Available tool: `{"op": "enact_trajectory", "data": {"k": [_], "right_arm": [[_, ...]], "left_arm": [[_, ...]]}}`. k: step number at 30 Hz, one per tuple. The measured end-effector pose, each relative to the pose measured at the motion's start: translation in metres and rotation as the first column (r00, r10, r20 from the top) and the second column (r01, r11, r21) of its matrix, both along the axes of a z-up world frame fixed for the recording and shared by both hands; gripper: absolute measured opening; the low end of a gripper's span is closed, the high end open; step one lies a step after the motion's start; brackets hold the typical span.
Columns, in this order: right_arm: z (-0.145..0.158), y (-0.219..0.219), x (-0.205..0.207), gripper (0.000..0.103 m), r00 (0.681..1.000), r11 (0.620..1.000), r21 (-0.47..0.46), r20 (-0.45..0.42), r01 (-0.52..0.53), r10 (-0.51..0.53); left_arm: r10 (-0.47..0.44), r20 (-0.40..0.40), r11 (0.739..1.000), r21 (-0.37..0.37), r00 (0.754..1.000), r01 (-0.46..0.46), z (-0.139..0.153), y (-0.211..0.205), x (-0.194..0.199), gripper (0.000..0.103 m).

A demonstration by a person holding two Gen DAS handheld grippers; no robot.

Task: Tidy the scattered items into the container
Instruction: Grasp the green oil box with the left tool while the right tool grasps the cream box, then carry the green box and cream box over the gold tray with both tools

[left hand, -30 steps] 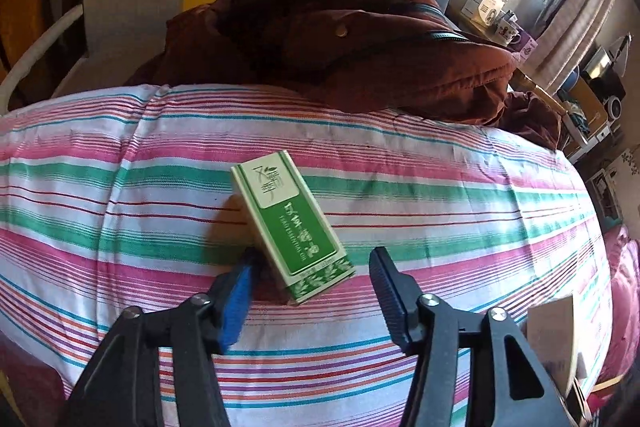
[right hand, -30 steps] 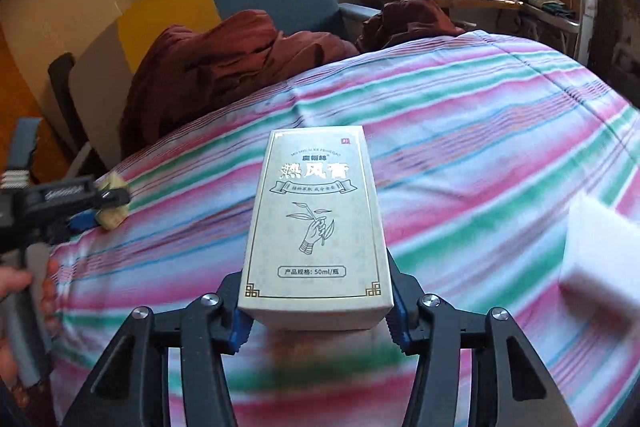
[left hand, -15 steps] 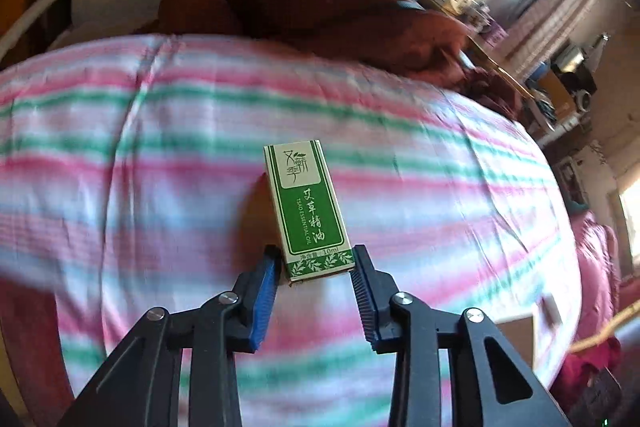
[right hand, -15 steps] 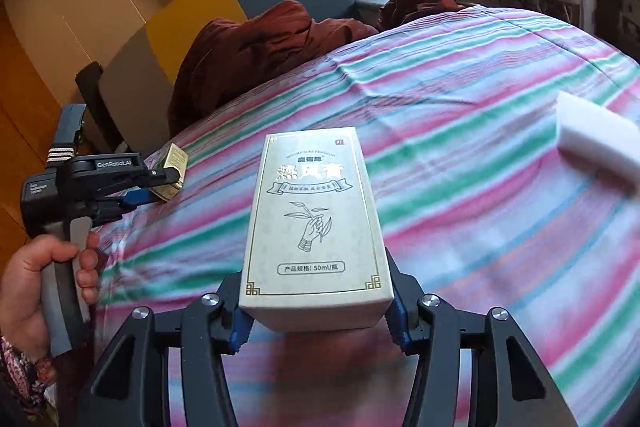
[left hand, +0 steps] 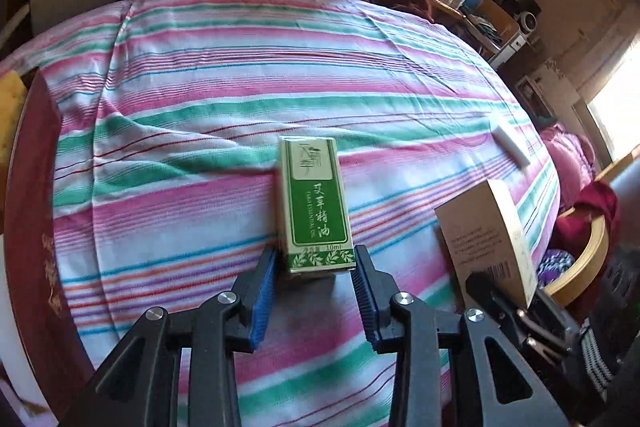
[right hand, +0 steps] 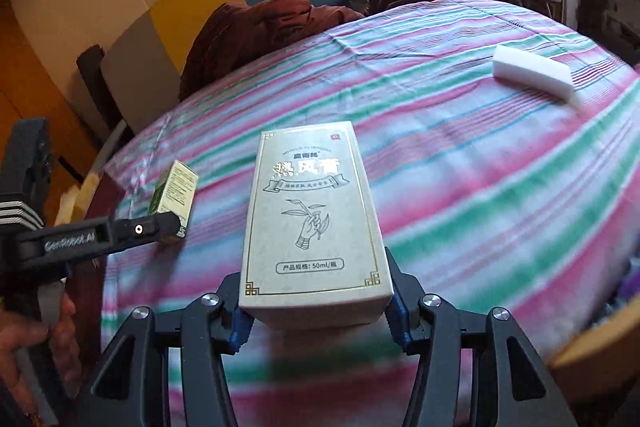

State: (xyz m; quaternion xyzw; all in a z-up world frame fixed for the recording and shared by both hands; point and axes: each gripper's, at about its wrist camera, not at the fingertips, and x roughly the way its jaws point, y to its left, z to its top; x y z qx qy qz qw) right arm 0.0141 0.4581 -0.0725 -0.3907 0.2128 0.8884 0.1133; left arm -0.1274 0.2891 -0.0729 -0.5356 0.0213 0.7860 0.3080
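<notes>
Sitting upright between the left gripper (left hand: 314,269) tips is the small green box (left hand: 314,205), lifted above the striped cloth (left hand: 192,115); the jaws have just been opening a little, yet both blue pads (left hand: 264,291) touch its base. Over on the right gripper (right hand: 318,311), jaws pinch the larger grey box (right hand: 316,215). A white block (right hand: 532,73) lies well apart.
</notes>
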Motion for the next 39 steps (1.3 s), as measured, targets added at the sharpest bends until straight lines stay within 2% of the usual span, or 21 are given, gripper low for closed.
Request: {"op": "enact_trajectory", "data": {"k": [2,6,9,11,13,16,17,19,24,29,35,39], "right_arm": [[0.0,-0.003,0.002,0.059,1.0,1.0,0.013,-0.001,0.007,-0.007],[0.005,-0.002,0.006,0.075,0.999,1.0,0.007,-0.023,0.026,-0.025],[0.011,-0.004,0.003,0.077,0.999,0.998,0.06,-0.015,0.037,-0.036],[0.012,-0.005,-0.002,0.075,1.0,0.995,0.096,-0.009,0.029,-0.028],[0.012,-0.006,-0.01,0.062,1.0,0.993,0.116,0.016,0.007,-0.009],[0.005,-0.009,-0.02,0.054,0.998,0.99,0.141,0.065,-0.025,0.016],[0.004,-0.011,-0.021,0.054,0.997,0.988,0.152,0.073,-0.028,0.017],[0.003,-0.011,-0.02,0.053,0.997,0.988,0.155,0.073,-0.023,0.012],[0.006,-0.012,-0.015,0.053,0.999,0.997,0.073,0.046,-0.007,0.003],[0.025,-0.026,-0.007,0.053,1.0,1.0,-0.015,-0.021,-0.024,0.024],[0.064,-0.078,-0.014,0.053,0.984,0.99,-0.02,-0.108,-0.143,0.14],[0.086,-0.13,-0.029,0.053,0.957,0.968,0.011,-0.147,-0.25,0.249]], "left_arm": [[-0.005,0.012,1.0,0.007,1.0,0.005,0.0,0.001,0.001,0.049],[0.03,0.05,0.999,0.019,0.998,-0.031,0.0,0.004,-0.007,0.05],[0.045,0.043,0.999,0.017,0.998,-0.046,-0.001,0.007,-0.014,0.05],[0.041,0.024,0.999,0.017,0.999,-0.042,-0.003,0.012,-0.02,0.05],[0.017,-0.009,1.0,0.0,1.0,-0.017,-0.005,0.017,-0.022,0.05],[-0.001,-0.049,1.0,-0.015,0.999,0.0,-0.005,0.021,-0.022,0.043],[0.003,-0.056,1.0,-0.015,0.998,-0.004,-0.006,0.02,-0.023,0.039],[0.006,-0.049,1.0,0.009,0.999,-0.005,-0.006,0.017,-0.025,0.038],[0.021,-0.012,0.997,0.078,1.0,-0.02,0.0,0.0,-0.02,0.037],[0.015,-0.031,0.985,0.171,0.999,-0.009,0.028,-0.037,-0.002,0.037],[0.072,-0.081,0.973,0.225,0.994,-0.052,0.063,-0.107,0.009,0.037],[0.164,-0.118,0.962,0.239,0.979,-0.132,0.08,-0.169,0.013,0.037]]}}
